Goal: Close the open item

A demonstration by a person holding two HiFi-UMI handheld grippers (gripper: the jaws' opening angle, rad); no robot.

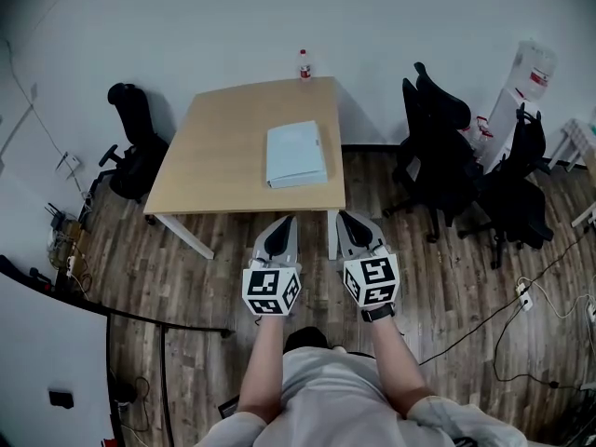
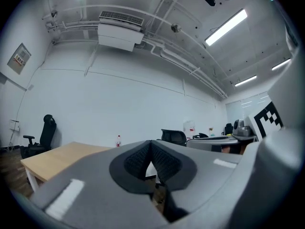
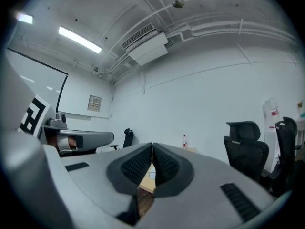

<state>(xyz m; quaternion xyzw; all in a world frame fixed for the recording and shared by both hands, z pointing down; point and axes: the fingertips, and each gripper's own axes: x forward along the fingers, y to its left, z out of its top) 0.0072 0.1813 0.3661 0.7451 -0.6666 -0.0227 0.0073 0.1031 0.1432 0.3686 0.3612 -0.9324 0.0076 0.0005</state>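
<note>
The pale flat item (image 1: 296,154) on the desk (image 1: 219,147) is too small to identify. Left gripper (image 1: 284,222) and right gripper (image 1: 346,216) hover short of the desk, jaws pressed together, empty.

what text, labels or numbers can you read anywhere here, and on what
No text here can be read.
Bottle: red label, too small to read.
White upright object by the wall: red marks, blurred.
Wall notice: print too small to read.
Marker cubes: black-and-white square patterns, no words.
</note>
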